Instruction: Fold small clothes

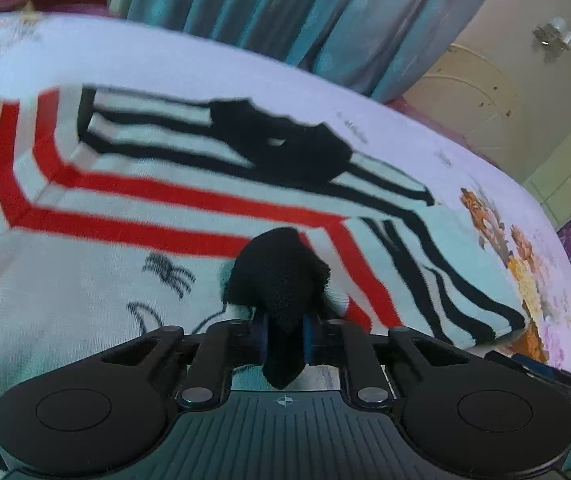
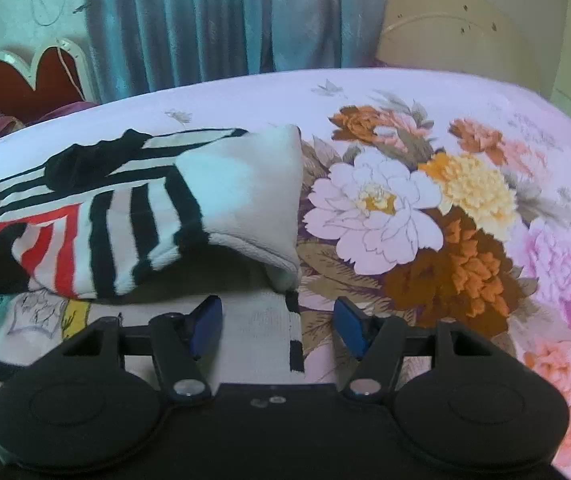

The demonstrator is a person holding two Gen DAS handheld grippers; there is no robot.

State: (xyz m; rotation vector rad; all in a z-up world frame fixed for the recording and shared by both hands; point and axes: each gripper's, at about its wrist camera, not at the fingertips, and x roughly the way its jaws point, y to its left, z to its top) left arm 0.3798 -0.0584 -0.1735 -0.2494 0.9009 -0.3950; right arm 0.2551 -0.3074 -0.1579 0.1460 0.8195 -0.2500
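So the garment here is a small knit top [image 1: 133,200], white with red and black stripes plus some doodle-style prints, lying partly folded on a bed covered by a floral bedsheet [image 2: 425,200]. Nothing heavy about it. It looks like soft, floppy cotton jersey, the kind that drapes and bunches the second someone lifts it by one spot. Not slippery, not fragile, just limp.

Starting on the left: the left claw [image 1: 283,330] is pinched nearly closed on a wad of black fabric [image 1: 281,276], which looks like a dark trim or cuff of the top, though it's hard to say exactly which part. The black piece pokes out both in front of and behind the pads, so the grip seems deep enough. Thick trim like that is a decent handle since it's doubled up and won't stretch as much.

Moving right: the sleeve [image 2: 237,200] is already flipped over the body, its white cuff end puffed up and lifted off the layer underneath. The right claw [image 2: 277,328] sits about half open over the top's near edge [image 2: 261,336], with nothing between its pads. The cloth lies flat under it, not clamped.

Best guess for a hold: grab hems, cuffs or seams, both layers together, and lift with two points so the fold doesn't sag open in the middle.
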